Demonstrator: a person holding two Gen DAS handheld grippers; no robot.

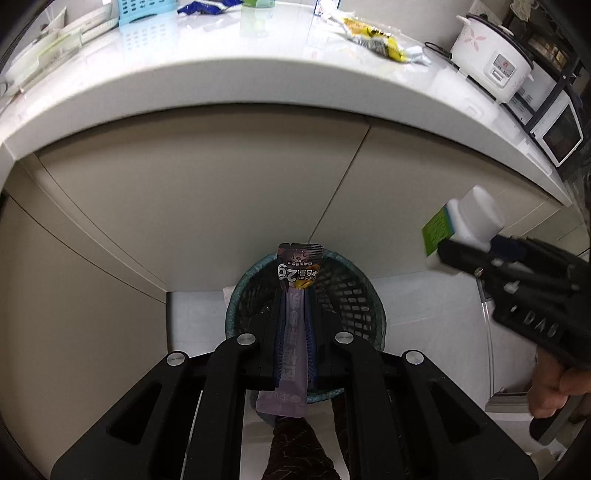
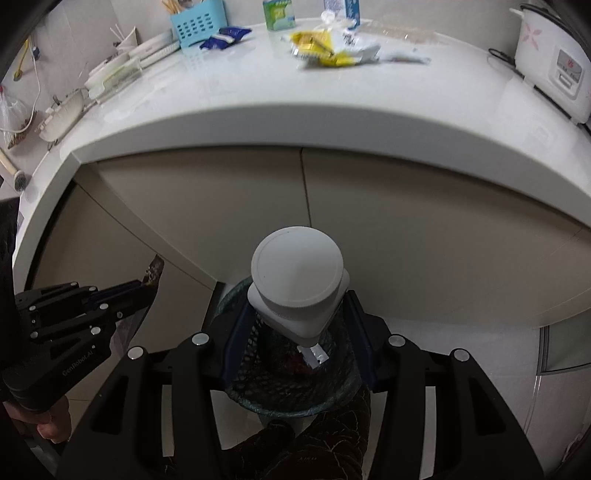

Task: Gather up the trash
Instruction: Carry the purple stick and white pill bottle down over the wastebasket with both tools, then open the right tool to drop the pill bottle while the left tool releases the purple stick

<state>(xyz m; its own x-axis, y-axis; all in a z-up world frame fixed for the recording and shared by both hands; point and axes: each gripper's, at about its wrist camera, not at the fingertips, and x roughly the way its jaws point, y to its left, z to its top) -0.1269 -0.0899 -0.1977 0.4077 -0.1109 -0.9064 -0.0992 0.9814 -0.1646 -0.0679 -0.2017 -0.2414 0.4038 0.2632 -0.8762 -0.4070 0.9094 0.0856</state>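
Note:
My left gripper (image 1: 295, 302) is shut on a purple snack sachet (image 1: 293, 332) and holds it over a dark green mesh waste basket (image 1: 354, 295) on the floor. My right gripper (image 2: 297, 317) is shut on a white bottle (image 2: 297, 280) with a round cap and a green label, above the same basket (image 2: 258, 369). The right gripper with the bottle (image 1: 469, 221) also shows at the right of the left wrist view. The left gripper (image 2: 144, 284) shows at the left of the right wrist view. A yellow wrapper (image 2: 325, 48) and a blue wrapper (image 2: 225, 37) lie on the counter.
A white counter (image 1: 258, 85) curves above beige cabinet doors (image 1: 221, 203). On it stand a rice cooker (image 1: 491, 62), a blue basket (image 2: 195, 22), cartons and dishes (image 2: 110, 74). A microwave (image 1: 557, 133) sits at the far right. My patterned trouser leg (image 2: 314, 443) is below the basket.

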